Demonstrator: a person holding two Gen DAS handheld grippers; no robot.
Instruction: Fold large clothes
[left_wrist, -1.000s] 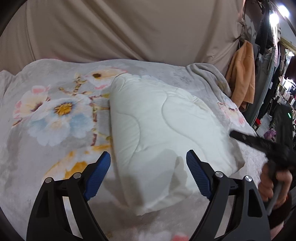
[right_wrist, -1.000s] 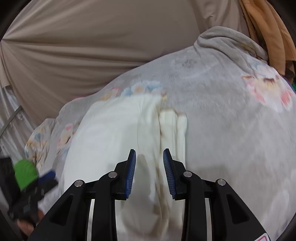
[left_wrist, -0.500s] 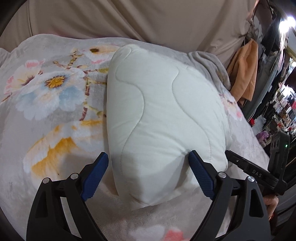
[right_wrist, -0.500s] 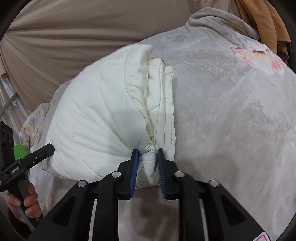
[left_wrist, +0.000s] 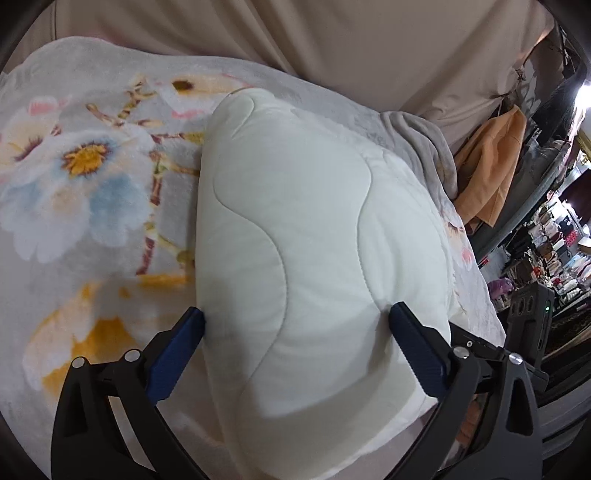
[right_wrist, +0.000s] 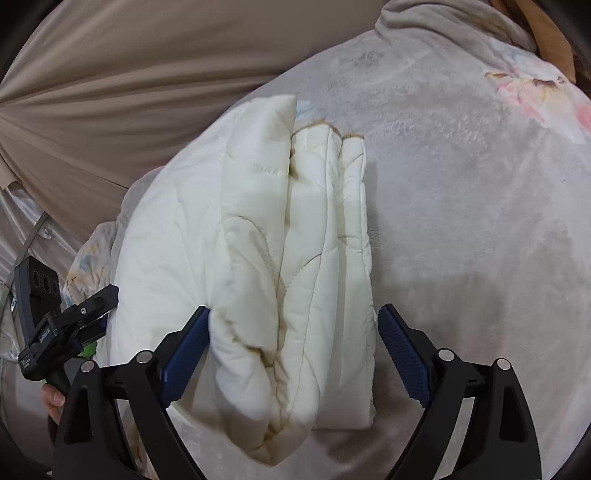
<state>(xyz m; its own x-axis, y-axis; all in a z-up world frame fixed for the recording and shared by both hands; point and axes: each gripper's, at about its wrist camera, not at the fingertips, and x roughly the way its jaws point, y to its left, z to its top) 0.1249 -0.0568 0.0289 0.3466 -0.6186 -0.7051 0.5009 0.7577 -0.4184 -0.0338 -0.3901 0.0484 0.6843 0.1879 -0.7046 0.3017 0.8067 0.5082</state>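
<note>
Left wrist view: your left tongs (left_wrist: 295, 325) stand wide, blue pads (left_wrist: 177, 354) spread to either side of the near end of the folded white quilt (left_wrist: 295, 229). Jaws have just been opening further; the quilt bulges up between them, the left pad at its left edge and the right pad against its right flank, but nothing is pinched, so read them as released. The quilt lies as a thick, puffy bundle on the bed, on a grey floral blanket (left_wrist: 85, 177), big pale flower to its left. Wavy stitch lines run along its top. Beige curtain (left_wrist: 295, 40) behind the bed. An orange garment (left_wrist: 491, 162) hangs past the far right corner, with cluttered shelves (left_wrist: 554, 236) beyond. Part of your other tool (left_wrist: 532, 317) shows low right, just beside the right finger. Right wrist view: your right tongs (right_wrist: 293, 317) are also spread wide, jaws having just been opening. The quilt's (right_wrist: 258, 236) layered end sits between the pads; the left pad (right_wrist: 184, 354) touches the outer fold, the right pad stands just clear of the bottom layer. No grip, released. From here you see the stacked folds edge-on, several layers, brownish staining along some seams. The blanket (right_wrist: 461, 221) runs bare to the right, a pink flower near the far corner. Your left tool (right_wrist: 55, 317) is at the lower left beside the quilt, a hand (right_wrist: 53, 400) on its grip, partly hidden.
</note>
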